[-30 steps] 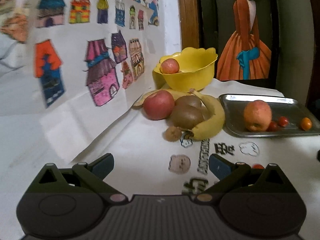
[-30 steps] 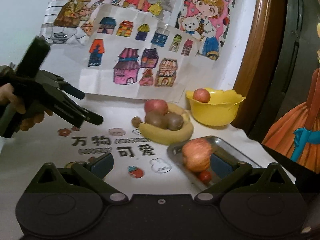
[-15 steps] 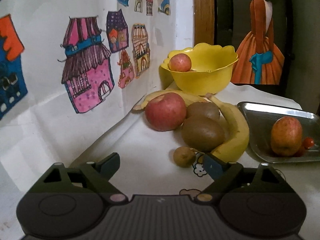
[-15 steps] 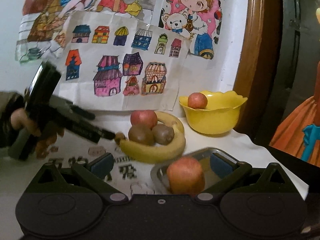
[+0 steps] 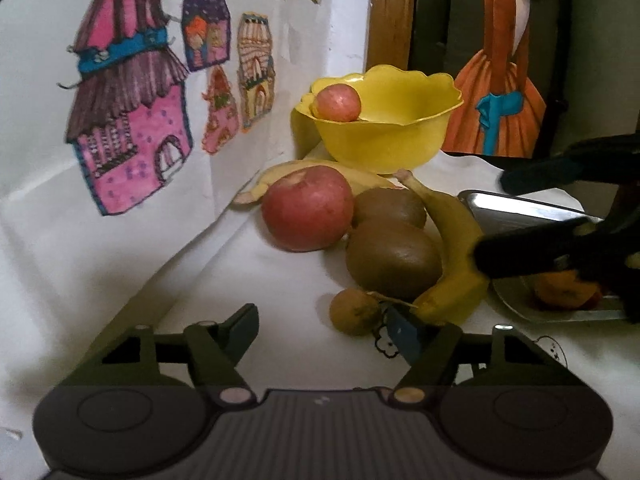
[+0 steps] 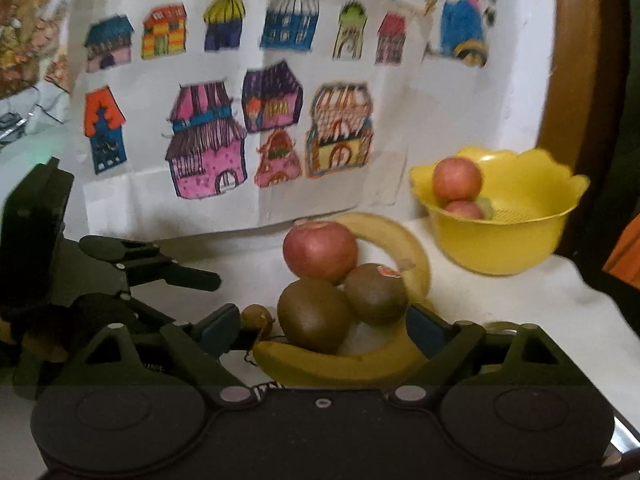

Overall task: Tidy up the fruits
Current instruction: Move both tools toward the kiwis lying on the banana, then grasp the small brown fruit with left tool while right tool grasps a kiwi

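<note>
White cloth covers the table [image 5: 248, 280], with paper drawings of coloured houses [image 6: 208, 140] behind it. Beside the scalloped yellow plastic bowl [image 5: 384, 136], which holds two smooth red apples [image 6: 456, 178], lies the loose pile: one red apple [image 5: 306, 208], two fuzzy brown kiwis [image 5: 394, 258], two curved bananas [image 5: 456, 256] and one small rough brownish fruit [image 5: 354, 312]. To the bowl's right sits one shiny metal tray [image 5: 532, 212]. The left gripper [image 5: 324, 324] is spread wide, empty, near the small fruit. The right gripper [image 6: 324, 330] is likewise spread, flanking the kiwis and front banana without clamping.
</note>
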Available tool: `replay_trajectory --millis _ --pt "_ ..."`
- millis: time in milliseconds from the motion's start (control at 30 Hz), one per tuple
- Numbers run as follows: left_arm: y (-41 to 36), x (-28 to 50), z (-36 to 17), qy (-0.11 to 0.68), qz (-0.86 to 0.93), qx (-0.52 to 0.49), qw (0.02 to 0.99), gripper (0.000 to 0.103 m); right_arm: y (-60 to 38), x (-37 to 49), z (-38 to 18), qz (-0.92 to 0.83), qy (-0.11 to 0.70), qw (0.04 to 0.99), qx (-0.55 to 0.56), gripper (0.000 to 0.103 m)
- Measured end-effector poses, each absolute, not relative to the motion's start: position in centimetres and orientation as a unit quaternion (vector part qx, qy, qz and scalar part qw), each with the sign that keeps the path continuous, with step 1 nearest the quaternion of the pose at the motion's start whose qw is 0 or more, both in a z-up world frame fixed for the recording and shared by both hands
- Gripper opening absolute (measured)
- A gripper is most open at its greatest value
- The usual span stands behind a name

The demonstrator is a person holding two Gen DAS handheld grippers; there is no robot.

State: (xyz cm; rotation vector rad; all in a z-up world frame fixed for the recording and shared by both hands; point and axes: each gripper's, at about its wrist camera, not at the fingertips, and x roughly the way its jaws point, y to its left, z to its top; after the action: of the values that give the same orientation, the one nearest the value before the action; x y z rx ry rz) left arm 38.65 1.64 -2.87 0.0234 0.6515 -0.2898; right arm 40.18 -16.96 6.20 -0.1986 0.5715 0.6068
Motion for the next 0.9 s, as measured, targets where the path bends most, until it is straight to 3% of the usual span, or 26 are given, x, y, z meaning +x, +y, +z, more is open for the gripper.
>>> replay_trajectory --millis 233,467,600,900 --pt "2.0 39.4 -3.1 0.327 -0.155 -0.015 0.932 0.056 -16.0 42.3 4.7 0.303 0.316 0.895 -0.083 0.081" --pt "2.2 39.0 -3.1 0.326 -0.151 -0.015 0.933 0.032 -15.6 43.1 3.4 0.310 0.319 0.892 -0.077 0.071" --pt "2.3 38.5 -3.0 0.325 -0.140 -0.017 0.935 0.032 -15.3 43.4 2.9 0.307 0.321 0.892 -0.079 0.066" --pt "3.1 37.9 -2.9 0.324 -0.132 -0.026 0.936 0.032 -14.0 43.8 2.1 0.306 0.314 0.894 -0.096 0.064"
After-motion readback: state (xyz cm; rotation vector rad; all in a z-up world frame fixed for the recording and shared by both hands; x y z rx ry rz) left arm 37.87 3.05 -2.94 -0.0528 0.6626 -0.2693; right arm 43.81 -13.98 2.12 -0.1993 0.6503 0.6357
